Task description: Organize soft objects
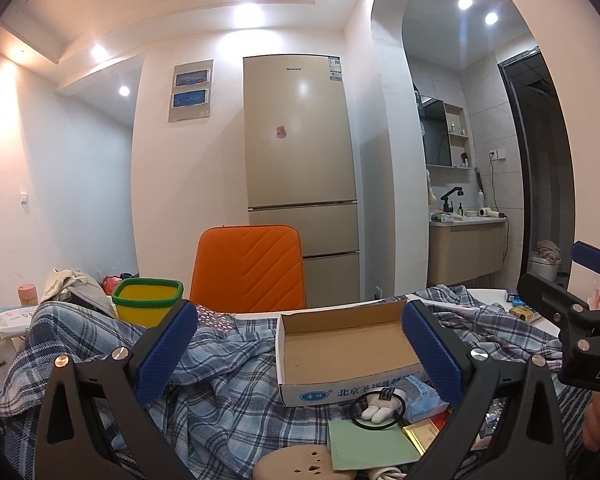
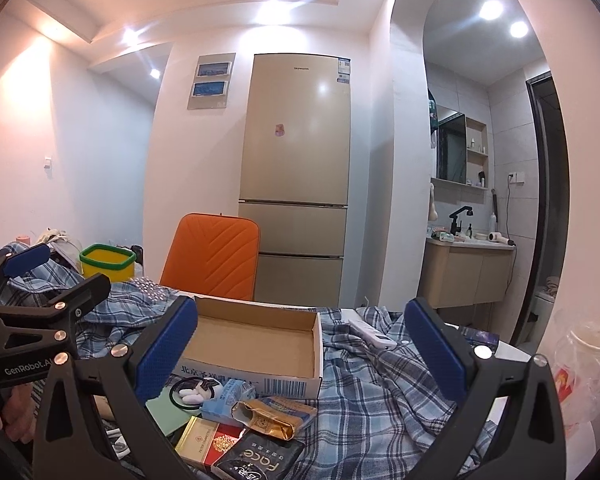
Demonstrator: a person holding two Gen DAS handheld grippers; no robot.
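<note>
Both wrist views face an open cardboard box that lies on a rumpled blue plaid cloth covering the counter. Left gripper: jaws spread wide, holding nothing, raised over the cloth with the box between its blue pads. Right gripper: jaws likewise spread and empty, framing the box and the cloth folds to its right. The box is empty. Just in front of it lie a black ring around a small white soft item, a blue tissue pack, a green sheet, a gold packet, a red-and-gold carton and a black sachet. A white remote rests on the cloth right of the box. Behind stand a yellow bin with a green rim, an orange chair and a fridge. A hand grips the left gripper's handle
</note>
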